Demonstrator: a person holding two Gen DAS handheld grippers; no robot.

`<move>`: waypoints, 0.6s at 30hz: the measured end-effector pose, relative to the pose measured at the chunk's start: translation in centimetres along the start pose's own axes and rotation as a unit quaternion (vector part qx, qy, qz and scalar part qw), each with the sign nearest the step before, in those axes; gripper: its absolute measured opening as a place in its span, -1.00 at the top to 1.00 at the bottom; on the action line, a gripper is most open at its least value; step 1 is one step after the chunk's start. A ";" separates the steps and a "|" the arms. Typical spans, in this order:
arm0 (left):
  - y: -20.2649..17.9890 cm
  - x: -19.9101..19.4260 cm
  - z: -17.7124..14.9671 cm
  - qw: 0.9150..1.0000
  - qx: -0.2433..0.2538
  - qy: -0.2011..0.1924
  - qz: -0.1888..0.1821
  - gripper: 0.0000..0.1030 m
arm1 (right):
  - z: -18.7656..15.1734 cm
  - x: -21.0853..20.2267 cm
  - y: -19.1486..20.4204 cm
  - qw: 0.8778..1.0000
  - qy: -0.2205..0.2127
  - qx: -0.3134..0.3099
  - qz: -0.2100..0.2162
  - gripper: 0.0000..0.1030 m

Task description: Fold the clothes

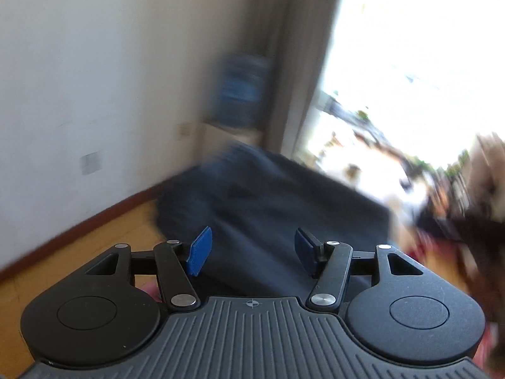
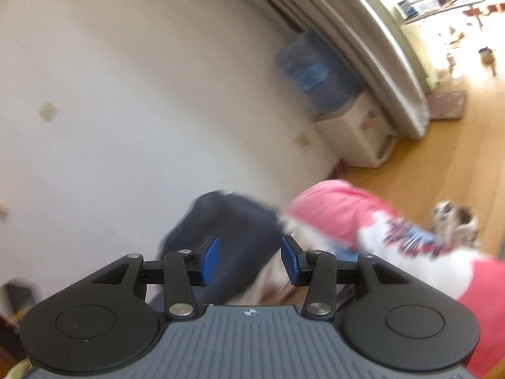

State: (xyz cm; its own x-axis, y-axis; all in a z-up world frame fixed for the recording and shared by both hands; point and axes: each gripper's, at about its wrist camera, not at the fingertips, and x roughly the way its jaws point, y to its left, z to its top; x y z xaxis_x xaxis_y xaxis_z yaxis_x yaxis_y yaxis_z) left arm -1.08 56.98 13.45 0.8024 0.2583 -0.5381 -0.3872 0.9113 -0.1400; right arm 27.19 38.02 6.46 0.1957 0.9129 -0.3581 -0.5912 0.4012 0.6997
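Writing: no brand or label can be read; the print on the red and white garment (image 2: 407,237) is smeared by blur, and only a small crosshair mark is seen on each grey gripper body.
Left gripper (image 1: 251,251): jaws are held spread, nothing is pinched; the blue pads (image 1: 199,254) are seen clear of the cloth.
Right gripper (image 2: 249,260): jaws are likewise held apart, with nothing gripped between them.
Dark navy garment (image 1: 277,202): laid out ahead of the left gripper, filling the centre of the left wrist view; in the right wrist view it is seen bunched at lower centre, behind the pads.
Left view only: a bright window (image 1: 410,63) at upper right, and a wall plate (image 1: 91,161) at left.
Right view only: the red and white garment at lower right, just beside the navy one, and a white water dispenser cabinet (image 2: 356,132) on the wooden floor (image 2: 457,158).
Both views: a blue water bottle (image 1: 241,91), blurred, by the wall.
Count: two grippers, four blue pads, two garments, one bottle.
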 end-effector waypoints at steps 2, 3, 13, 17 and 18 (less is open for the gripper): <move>-3.0 0.1 -1.5 0.998 0.055 -0.001 -0.023 -0.22 | 0.9 1.4 -0.8 1.000 0.019 0.005 0.000 0.10; -4.4 0.2 -2.3 0.996 0.081 -0.002 -0.033 -0.29 | 1.1 2.1 -1.0 0.999 0.034 0.011 0.006 0.10; -7.4 3.2 -5.7 0.979 0.201 0.003 0.029 0.26 | 0.1 3.6 0.6 0.998 0.031 -0.055 0.006 0.82; -6.1 2.6 -5.6 0.983 0.182 -0.001 0.007 0.32 | -0.8 2.0 0.1 0.999 -0.010 -0.047 0.007 0.82; -6.2 2.5 -5.7 0.983 0.182 -0.001 0.005 0.33 | -1.2 2.1 -0.3 0.999 -0.011 -0.040 0.000 0.82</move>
State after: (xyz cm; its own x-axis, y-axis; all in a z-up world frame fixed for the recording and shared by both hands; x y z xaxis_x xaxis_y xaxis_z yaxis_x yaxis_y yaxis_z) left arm 0.69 50.15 8.22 0.8005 0.2684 -0.5358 -0.2074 0.9629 0.1726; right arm 26.86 39.68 4.75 0.2125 0.9149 -0.3433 -0.6519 0.3944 0.6477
